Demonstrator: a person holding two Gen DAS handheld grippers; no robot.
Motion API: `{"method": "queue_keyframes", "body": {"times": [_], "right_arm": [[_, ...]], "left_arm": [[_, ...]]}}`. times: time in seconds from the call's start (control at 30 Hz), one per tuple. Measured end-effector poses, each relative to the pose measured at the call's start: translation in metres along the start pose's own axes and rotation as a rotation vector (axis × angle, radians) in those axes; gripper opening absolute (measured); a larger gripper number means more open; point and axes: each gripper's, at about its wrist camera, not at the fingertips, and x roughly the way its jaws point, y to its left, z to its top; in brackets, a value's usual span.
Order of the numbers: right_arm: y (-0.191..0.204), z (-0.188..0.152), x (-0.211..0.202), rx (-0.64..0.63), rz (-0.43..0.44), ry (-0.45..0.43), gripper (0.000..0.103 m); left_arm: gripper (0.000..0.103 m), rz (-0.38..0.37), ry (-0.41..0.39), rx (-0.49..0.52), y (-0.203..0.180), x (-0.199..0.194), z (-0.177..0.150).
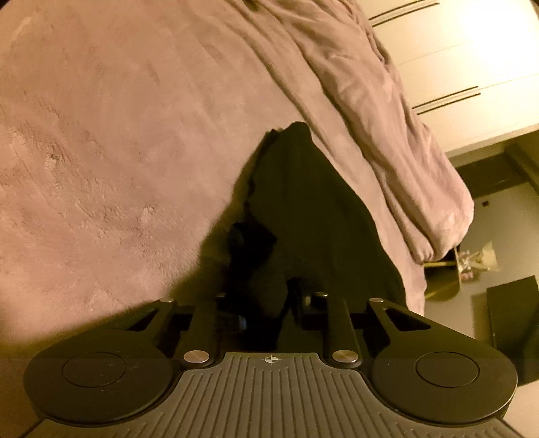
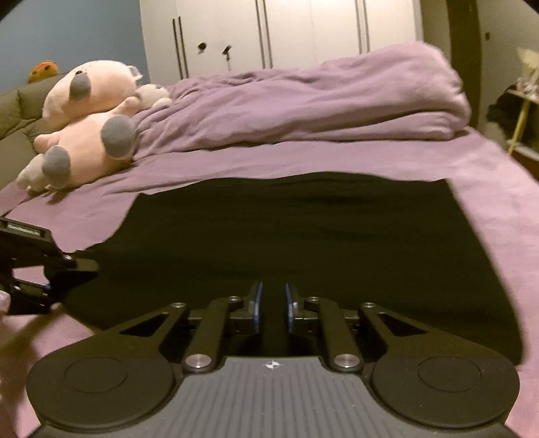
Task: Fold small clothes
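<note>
Left wrist view: the left tool (image 1: 269,310) pinches a black garment (image 1: 303,209), lifting its edge off the purple bed (image 1: 101,151). Right wrist view: the right tool (image 2: 272,303), narrowly parted, straddles the near hem; closing looks next, before folding.

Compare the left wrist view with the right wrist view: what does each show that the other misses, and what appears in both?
Only the left wrist view shows the left gripper from behind, with the black garment bunched and rising from between its fingers.

Only the right wrist view shows the pink plush toys, the right gripper with blue pads slightly apart over the cloth, and the left gripper at the garment's left edge.

Both show the black garment, the purple bedsheet, the rumpled duvet and the white wardrobe.
</note>
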Motion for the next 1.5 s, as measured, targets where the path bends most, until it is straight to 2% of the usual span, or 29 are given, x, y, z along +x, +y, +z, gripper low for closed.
{"method": "queue_keyframes", "body": {"times": [0.13,0.23,0.33,0.4,0.47,0.53,0.57,0.6,0.67,0.77,0.87,0.93,1.03,1.13,1.2,1.3,1.37,1.43,1.5], "right_arm": [[0.023,-0.004,0.015,-0.041,0.031,0.016,0.01],[0.036,-0.018,0.022,-0.107,0.004,0.032,0.01],[0.041,-0.019,0.02,-0.146,-0.016,0.026,0.01],[0.042,-0.015,0.015,-0.133,-0.018,0.021,0.01],[0.041,-0.014,0.011,-0.101,-0.03,-0.005,0.01],[0.039,-0.022,0.014,-0.1,-0.064,0.015,0.01],[0.039,-0.026,0.018,-0.126,-0.062,0.036,0.01],[0.042,-0.029,0.018,-0.174,-0.067,0.029,0.01],[0.046,-0.023,0.015,-0.215,-0.069,0.042,0.01],[0.029,-0.013,0.002,-0.097,-0.041,0.016,0.011],[0.008,-0.013,-0.014,-0.035,-0.121,-0.031,0.011],[-0.011,-0.015,-0.025,0.014,-0.161,-0.042,0.012],[-0.036,-0.019,-0.036,0.069,-0.206,-0.044,0.014],[-0.052,-0.023,-0.04,0.114,-0.233,-0.041,0.014],[-0.059,-0.027,-0.042,0.125,-0.239,-0.029,0.014],[-0.062,-0.033,-0.041,0.107,-0.251,-0.012,0.014],[-0.064,-0.035,-0.038,0.095,-0.254,0.001,0.015],[-0.065,-0.035,-0.034,0.074,-0.249,0.018,0.015],[-0.065,-0.036,-0.033,0.059,-0.238,0.017,0.015]], "left_arm": [[0.02,-0.022,-0.004,-0.016,0.008,-0.004,0.0],[0.019,-0.037,-0.007,-0.022,0.01,-0.006,0.0],[0.025,-0.038,-0.008,-0.027,0.009,-0.006,0.001],[0.03,-0.064,-0.008,-0.065,0.012,-0.005,0.002],[0.03,-0.087,-0.015,-0.113,0.017,-0.006,0.003],[0.022,-0.079,-0.04,-0.12,0.018,-0.008,0.003],[0.015,-0.065,-0.048,-0.112,0.016,-0.009,0.004],[0.013,-0.06,-0.051,-0.095,0.013,-0.01,0.005],[0.012,-0.045,-0.077,-0.022,0.0,-0.016,0.005],[0.01,-0.037,-0.114,0.138,-0.031,-0.027,0.004],[0.01,-0.019,-0.124,0.324,-0.074,-0.03,-0.004],[0.01,-0.003,-0.115,0.486,-0.11,-0.024,-0.018],[0.01,0.036,-0.063,0.736,-0.162,0.002,-0.053],[0.01,0.06,0.039,0.887,-0.19,0.043,-0.094],[0.011,0.062,0.12,0.945,-0.195,0.072,-0.119],[0.019,0.103,0.216,0.924,-0.181,0.099,-0.137],[0.019,0.075,0.191,0.911,-0.175,0.088,-0.142],[0.023,0.049,0.204,0.883,-0.175,0.069,-0.14],[0.027,0.003,0.17,0.851,-0.174,0.044,-0.135]]}}
